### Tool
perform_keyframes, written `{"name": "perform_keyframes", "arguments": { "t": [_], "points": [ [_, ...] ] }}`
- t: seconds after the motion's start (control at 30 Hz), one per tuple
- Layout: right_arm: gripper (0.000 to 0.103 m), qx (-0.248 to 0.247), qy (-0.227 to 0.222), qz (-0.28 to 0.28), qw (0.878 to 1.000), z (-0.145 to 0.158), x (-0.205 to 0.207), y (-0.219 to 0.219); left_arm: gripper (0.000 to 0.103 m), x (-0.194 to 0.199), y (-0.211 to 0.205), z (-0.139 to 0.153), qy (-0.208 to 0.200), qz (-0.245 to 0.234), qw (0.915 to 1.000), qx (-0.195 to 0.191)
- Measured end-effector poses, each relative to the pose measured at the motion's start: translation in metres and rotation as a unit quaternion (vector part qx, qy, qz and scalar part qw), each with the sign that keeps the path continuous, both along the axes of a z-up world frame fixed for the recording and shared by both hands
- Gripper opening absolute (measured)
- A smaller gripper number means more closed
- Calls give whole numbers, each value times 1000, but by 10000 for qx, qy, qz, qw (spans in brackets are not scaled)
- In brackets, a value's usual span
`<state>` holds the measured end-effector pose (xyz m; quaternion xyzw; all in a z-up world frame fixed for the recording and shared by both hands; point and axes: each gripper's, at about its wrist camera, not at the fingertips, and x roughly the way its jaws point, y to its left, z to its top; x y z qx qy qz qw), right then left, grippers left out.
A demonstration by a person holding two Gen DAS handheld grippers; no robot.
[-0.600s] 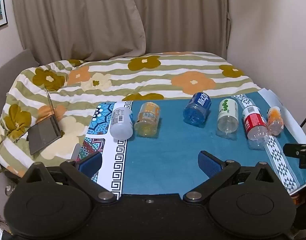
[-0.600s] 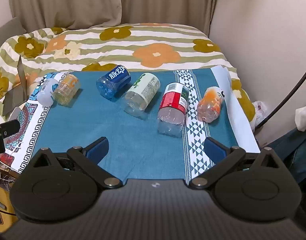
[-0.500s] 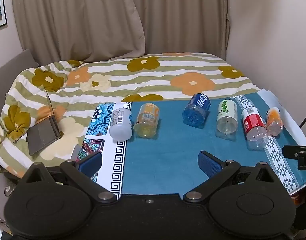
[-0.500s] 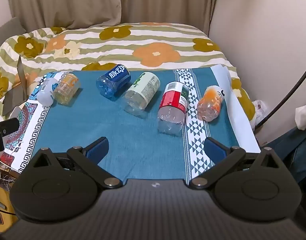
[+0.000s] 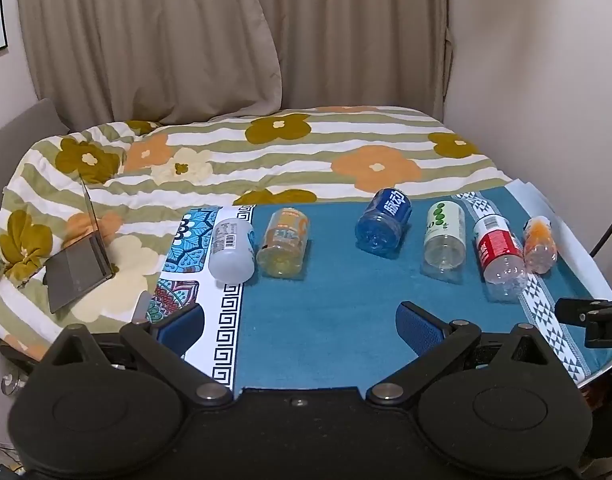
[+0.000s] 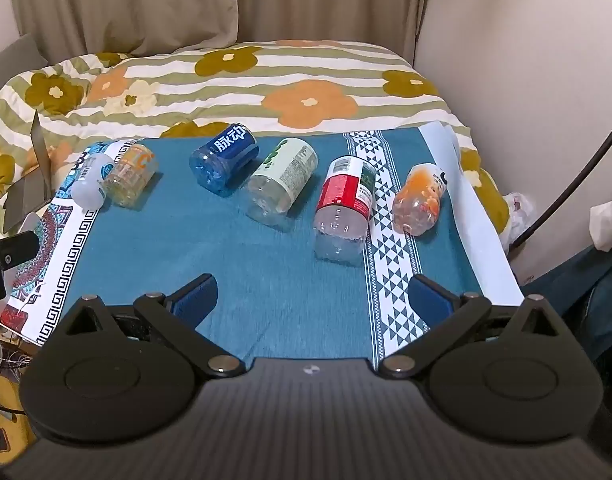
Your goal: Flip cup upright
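Note:
Several cut plastic bottle cups lie on their sides in a row on the teal cloth: a white one, a yellow-orange one, a blue one, a green-labelled clear one, a red-labelled one and a small orange one. In the right wrist view the blue cup, green cup, red cup and orange cup show. My left gripper is open and empty, short of the row. My right gripper is open and empty, in front of the red cup.
The cloth covers a table with patterned white borders. Behind it is a bed with a flowered striped quilt and an open laptop. A wall stands at the right. A black cable runs at the right.
Both grippers have barely shifted; the left view has drifted slightly. The cups have not moved.

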<state>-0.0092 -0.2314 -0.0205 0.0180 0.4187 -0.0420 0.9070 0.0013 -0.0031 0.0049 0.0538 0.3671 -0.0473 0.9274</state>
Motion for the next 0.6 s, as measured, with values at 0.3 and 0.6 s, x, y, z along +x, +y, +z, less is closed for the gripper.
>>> {"name": "perform_keyframes", "arguments": {
  "t": [0.3,0.6],
  "points": [
    [103,18,21,-9,10000,1,-2,-1,103,-1,-2,-1,10,-47,10000,-42],
    [103,24,30,-1,10000,-3,-1,-3,103,-4,-5,0,10,-68,9999,-89]
  ]
}}
